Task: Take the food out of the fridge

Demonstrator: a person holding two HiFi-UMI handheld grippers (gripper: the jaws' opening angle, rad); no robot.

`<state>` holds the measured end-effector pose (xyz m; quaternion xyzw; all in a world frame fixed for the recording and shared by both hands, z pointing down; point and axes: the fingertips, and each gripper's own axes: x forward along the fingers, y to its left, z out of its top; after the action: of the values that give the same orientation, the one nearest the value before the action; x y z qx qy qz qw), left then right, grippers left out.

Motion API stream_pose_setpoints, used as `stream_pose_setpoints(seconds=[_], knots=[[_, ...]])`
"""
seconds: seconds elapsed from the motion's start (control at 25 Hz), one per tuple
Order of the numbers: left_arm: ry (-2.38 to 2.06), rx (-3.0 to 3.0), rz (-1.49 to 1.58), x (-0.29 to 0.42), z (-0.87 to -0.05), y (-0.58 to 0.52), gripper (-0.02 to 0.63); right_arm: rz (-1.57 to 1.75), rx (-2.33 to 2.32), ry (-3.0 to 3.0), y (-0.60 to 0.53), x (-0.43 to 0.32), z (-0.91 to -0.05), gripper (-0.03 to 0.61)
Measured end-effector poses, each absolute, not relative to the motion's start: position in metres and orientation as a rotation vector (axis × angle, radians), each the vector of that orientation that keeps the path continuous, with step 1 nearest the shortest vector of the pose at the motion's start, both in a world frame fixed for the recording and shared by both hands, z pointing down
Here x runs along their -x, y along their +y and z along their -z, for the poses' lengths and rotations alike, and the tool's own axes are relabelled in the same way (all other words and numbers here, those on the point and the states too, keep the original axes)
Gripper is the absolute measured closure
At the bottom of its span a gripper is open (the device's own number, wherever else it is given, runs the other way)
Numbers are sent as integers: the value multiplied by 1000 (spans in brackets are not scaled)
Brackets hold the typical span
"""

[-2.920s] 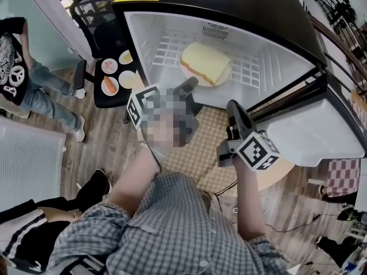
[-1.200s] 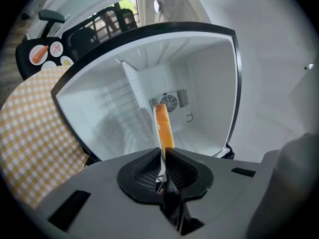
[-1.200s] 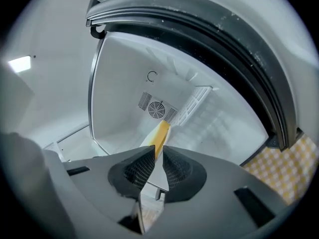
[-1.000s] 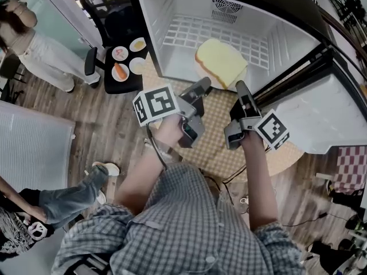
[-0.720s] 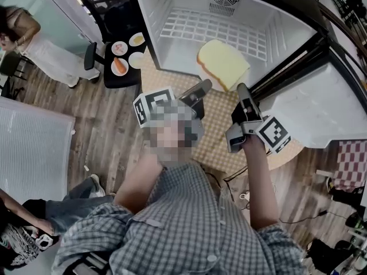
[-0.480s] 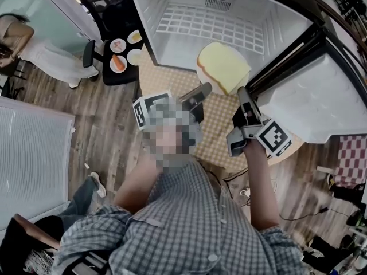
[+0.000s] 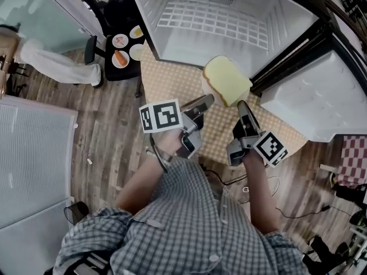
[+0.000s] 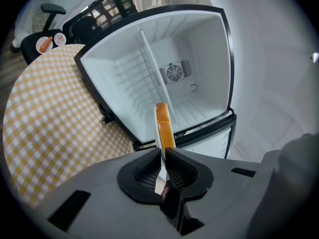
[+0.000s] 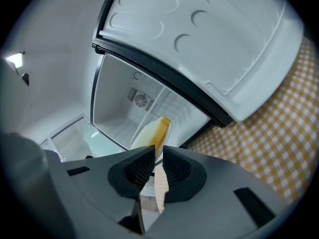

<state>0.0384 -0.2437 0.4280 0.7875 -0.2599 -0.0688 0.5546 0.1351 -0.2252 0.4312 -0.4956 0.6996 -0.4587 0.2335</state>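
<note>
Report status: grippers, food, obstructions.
Left gripper and right gripper both shut on plate rim. Bread slice on plate, outside open fridge, above checkered surface. Nothing blocking.

Thick pale-yellow bread slice (image 7: 227, 80) with browned crust, flat on white plate (image 8: 160, 168), just outside open fridge (image 7: 287, 24)
</note>
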Motion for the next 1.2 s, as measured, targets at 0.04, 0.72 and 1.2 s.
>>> stream_pose_setpoints(seconds=[0.04, 0.72, 1.2], knots=[[-613, -1855, 149, -39, -434, -242, 583, 1270, 1381, 1924, -223, -136, -438, 532], [-561, -1693, 3, -37, -533, -230, 578, 1500, 1540, 1868, -199, -137, -534, 534], [-584, -1618, -103, -30, -584, -234, 565, 1642, 1583, 1777, -204, -131, -580, 535]])
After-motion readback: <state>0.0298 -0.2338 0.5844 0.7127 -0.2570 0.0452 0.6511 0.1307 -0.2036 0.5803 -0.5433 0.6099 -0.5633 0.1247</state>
